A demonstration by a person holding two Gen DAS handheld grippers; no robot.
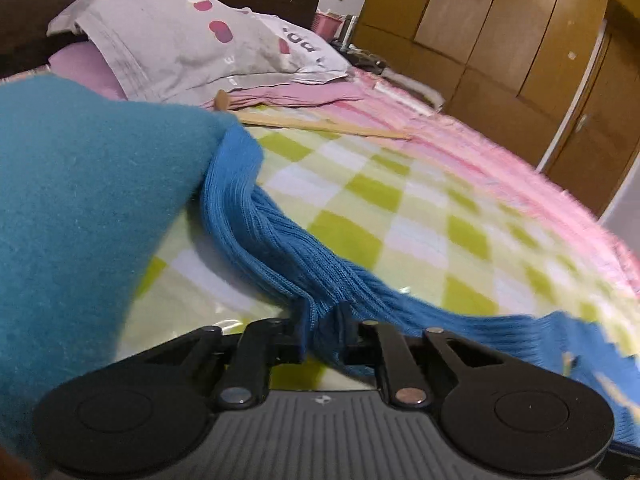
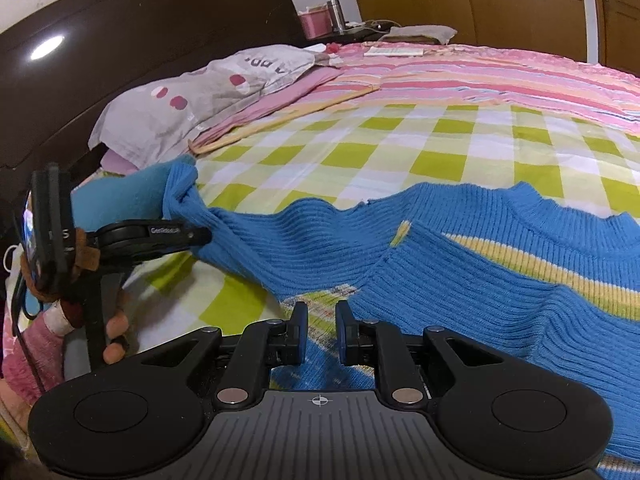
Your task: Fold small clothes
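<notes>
A blue ribbed sweater [image 2: 480,272] with a yellow stripe lies spread on the green-checked blanket [image 2: 400,148]. Its sleeve [image 1: 280,256] runs out to the left, bunched and lifted. My left gripper [image 1: 322,334] is shut on that sleeve, and the right wrist view shows the left gripper [image 2: 202,236] pinching it from the side. My right gripper [image 2: 322,332] sits low at the near edge of the sweater's body, its jaws a narrow gap apart with blue knit pinched between them. A teal fleecy cloth [image 1: 80,200] fills the left of the left wrist view.
A grey spotted pillow [image 1: 180,40] and a long wooden stick [image 1: 320,126] lie at the bed's head. A dark headboard [image 2: 120,60] stands behind, wooden wardrobes [image 1: 500,40] beyond the bed. A person's hand [image 2: 116,340] holds the left gripper's handle. Pink striped bedding [image 2: 500,76] covers the far side.
</notes>
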